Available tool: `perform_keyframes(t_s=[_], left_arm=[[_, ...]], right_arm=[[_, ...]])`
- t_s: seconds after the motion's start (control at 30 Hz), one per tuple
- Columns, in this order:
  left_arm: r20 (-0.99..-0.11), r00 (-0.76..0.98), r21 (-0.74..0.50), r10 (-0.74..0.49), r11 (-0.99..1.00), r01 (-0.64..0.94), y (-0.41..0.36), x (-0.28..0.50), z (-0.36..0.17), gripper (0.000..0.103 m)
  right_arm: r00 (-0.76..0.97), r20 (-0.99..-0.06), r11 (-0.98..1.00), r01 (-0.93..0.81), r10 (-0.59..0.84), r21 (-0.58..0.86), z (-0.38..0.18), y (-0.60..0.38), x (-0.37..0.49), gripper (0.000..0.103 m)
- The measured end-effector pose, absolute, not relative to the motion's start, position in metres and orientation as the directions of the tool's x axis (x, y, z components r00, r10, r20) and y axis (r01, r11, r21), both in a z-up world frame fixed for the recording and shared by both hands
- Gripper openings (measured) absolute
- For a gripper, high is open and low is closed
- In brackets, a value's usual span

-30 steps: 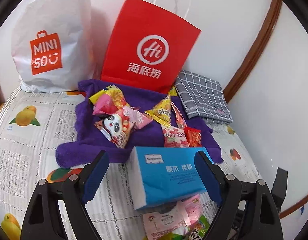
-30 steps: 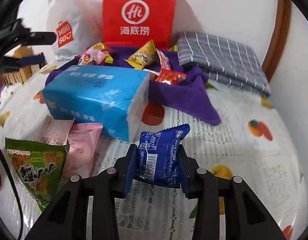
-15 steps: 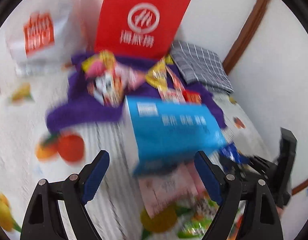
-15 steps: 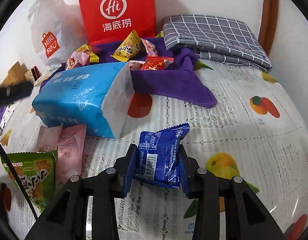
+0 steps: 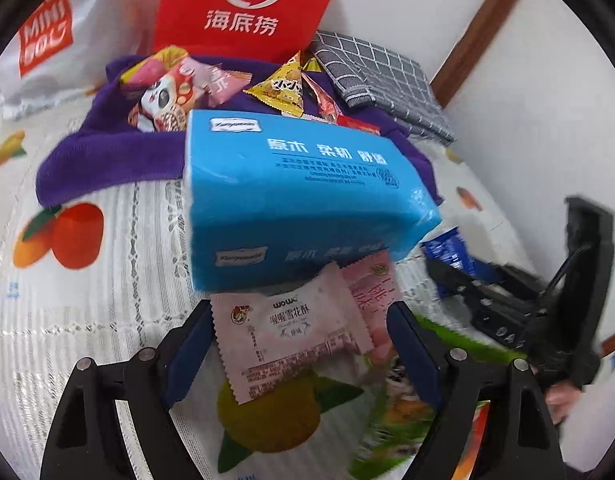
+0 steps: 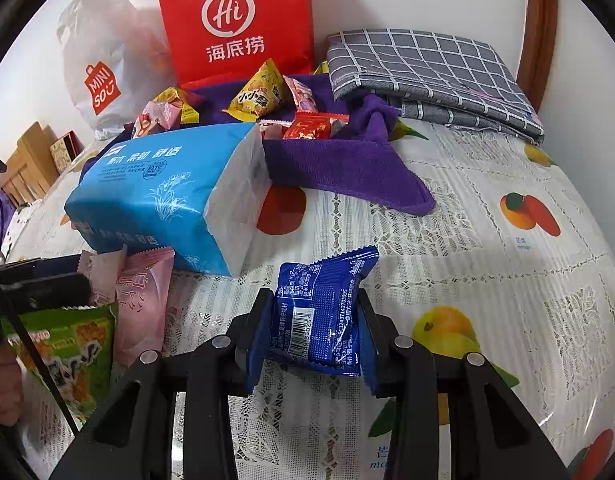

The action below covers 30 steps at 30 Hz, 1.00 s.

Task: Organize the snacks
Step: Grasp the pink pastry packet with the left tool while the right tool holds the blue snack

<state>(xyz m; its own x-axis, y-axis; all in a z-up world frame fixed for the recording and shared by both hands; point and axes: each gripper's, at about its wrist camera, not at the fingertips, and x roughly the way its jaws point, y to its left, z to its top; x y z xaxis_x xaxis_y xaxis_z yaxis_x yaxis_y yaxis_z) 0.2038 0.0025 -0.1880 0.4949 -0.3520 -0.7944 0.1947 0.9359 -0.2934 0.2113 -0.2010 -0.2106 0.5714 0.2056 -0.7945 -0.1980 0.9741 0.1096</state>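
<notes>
Right wrist view: a fruit-print tablecloth [image 6: 487, 248] carries a red bag [image 6: 235, 20], a purple towel [image 6: 347, 168] heaped with snacks, and a blue tissue pack [image 6: 159, 196]. The right gripper [image 6: 313, 334] is clamped on a blue packet [image 6: 321, 312]. The left gripper [image 5: 299, 346], jaws apart and just narrowed slightly, straddles a pink packet [image 5: 291, 328] lying before the tissue pack without pressing it.

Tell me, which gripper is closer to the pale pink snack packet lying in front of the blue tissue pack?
Left. The left gripper straddles the pale pink packet, jaws open; the right gripper, off to the side, grips a blue packet.
</notes>
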Motion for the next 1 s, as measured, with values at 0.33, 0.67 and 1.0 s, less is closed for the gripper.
perform_keyframes(t_s=[0.33,0.67,1.0], left_arm=[[-0.817,0.514,-0.216,-0.262,0.965,0.148,0.032,0.189,-0.178,0.058],[-0.818,0.508,-0.281,-0.27,0.958,0.057,0.068,0.177,-0.181,0.083],[-0.856,0.517,0.013,-0.004,0.999,0.03,0.017,0.183,-0.195,0.095]], right_arm=[[0.572,-0.795,0.976,-0.187,0.202,0.113,-0.21,-0.202,0.212,0.039],[0.573,-0.793,0.974,-0.193,0.208,0.116,-0.211,-0.201,0.212,0.039],[0.575,-0.792,0.975,-0.187,0.206,0.119,-0.21,-0.202,0.212,0.039]])
